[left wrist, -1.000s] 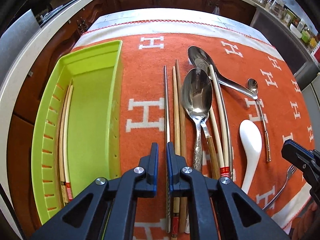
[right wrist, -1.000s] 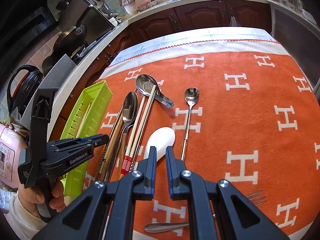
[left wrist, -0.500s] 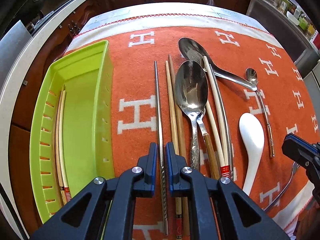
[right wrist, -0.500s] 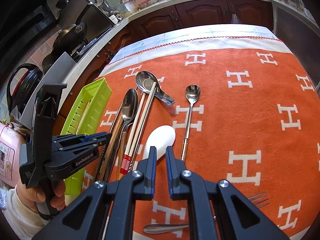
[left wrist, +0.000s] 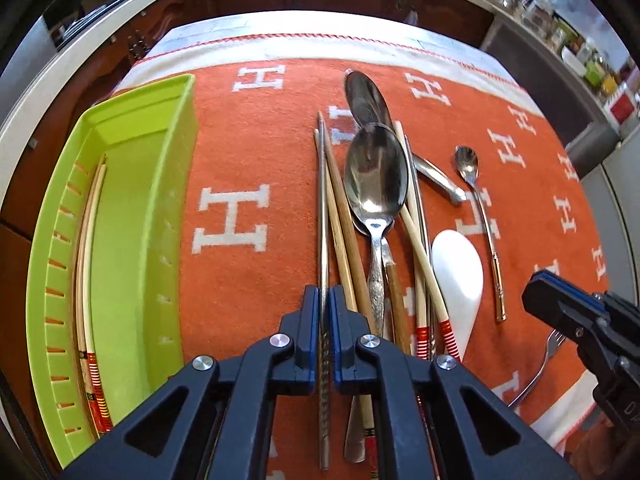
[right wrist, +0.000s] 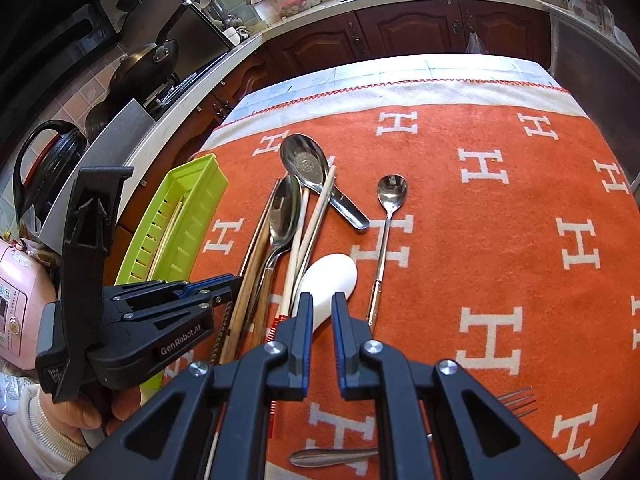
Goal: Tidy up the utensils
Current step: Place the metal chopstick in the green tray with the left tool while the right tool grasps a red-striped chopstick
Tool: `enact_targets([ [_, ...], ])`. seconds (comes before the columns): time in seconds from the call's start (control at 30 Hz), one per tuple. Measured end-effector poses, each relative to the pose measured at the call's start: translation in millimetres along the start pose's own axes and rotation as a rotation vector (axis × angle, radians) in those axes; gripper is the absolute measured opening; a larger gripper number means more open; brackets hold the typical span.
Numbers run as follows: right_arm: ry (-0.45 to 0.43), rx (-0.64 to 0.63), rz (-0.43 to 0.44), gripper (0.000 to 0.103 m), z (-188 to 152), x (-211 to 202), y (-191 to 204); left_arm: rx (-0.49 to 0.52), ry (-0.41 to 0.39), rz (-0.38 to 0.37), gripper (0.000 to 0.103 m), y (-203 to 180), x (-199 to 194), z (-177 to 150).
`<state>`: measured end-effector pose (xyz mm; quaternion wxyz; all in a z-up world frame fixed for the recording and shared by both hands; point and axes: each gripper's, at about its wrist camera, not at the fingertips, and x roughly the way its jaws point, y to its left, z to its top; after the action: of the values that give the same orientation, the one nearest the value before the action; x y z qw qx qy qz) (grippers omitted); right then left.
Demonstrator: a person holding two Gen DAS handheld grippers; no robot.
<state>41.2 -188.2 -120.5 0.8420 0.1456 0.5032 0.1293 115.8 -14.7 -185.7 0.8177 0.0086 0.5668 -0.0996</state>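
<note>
We find the left tool (left wrist: 324,312) clamped on the metal chopstick (left wrist: 322,216); the thin, smooth rod may swivel or slip before reaching the green tray (left wrist: 176,128). The right tool (right wrist: 319,316) stands narrow, empty.

An orange cloth (right wrist: 460,240) with white H letters covers the table. At upper left, a dark pan (right wrist: 144,66) sits on the stove; a pink appliance (right wrist: 18,304) stands at far left.

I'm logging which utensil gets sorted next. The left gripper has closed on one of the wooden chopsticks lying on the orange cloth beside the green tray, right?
Not quite. The left gripper has closed on the metal chopstick, not a wooden one; the wooden chopsticks lie just beside it, untouched. The left wrist view shows this. The rest holds: it lies on the orange cloth beside the green tray.
</note>
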Motion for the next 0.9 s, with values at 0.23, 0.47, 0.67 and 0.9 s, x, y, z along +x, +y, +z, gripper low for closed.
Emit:
enact_targets([
  [0.23, 0.006, -0.008, -0.002, 0.01, 2.6, -0.4, 6.7, -0.03, -0.063, -0.032, 0.003, 14.2, -32.4, -0.9],
  [0.47, 0.023, -0.039, -0.001, 0.01, 6.6, 4.0, 23.8, -0.075, -0.142, -0.026, 0.003, 40.4, -74.8, 8.6],
  [0.67, 0.025, -0.069, -0.012, 0.015, 11.0, 9.9, 38.1, -0.081, -0.212, 0.036, 0.003, 69.4, -105.2, 13.8],
  [0.9, 0.059, -0.118, -0.066, 0.017, 10.9, 30.0, 48.9, -0.128, -0.163, 0.099, 0.003, 104.7, -88.7, 5.5],
])
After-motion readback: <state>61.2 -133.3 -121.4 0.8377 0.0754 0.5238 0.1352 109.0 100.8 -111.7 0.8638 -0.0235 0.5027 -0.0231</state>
